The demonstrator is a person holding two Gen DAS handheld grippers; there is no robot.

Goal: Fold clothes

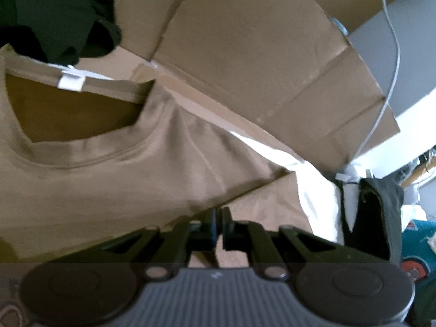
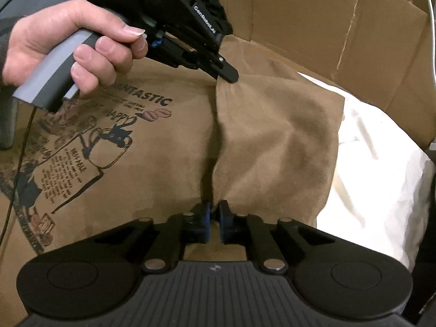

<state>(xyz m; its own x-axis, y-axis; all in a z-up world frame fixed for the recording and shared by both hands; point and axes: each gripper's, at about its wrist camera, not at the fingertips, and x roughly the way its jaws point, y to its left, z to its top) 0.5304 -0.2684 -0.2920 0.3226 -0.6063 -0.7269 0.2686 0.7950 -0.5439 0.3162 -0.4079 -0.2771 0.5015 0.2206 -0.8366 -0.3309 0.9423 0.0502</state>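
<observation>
While both tools clenched one folded edge of the brown shirt (image 2: 272, 141), left tool (image 2: 227, 73) gripped far ahead, right tool (image 2: 215, 214) near; edge ran between them.

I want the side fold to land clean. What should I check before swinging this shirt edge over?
1. Left tool pinching the shirt edge near the top: ok, shut on cloth.
2. Right tool pinching the same edge lower down: ok, fingers closed on the fold.
3. Edge taut between both tools: not ok, it sags and wrinkles.
4. Printed front lying flat to receive the fold: ok.
5. Collar and label lying smooth: ok in the left wrist view.
6. Cardboard box clear of the swing: cannot tell; it stands close behind.
</observation>
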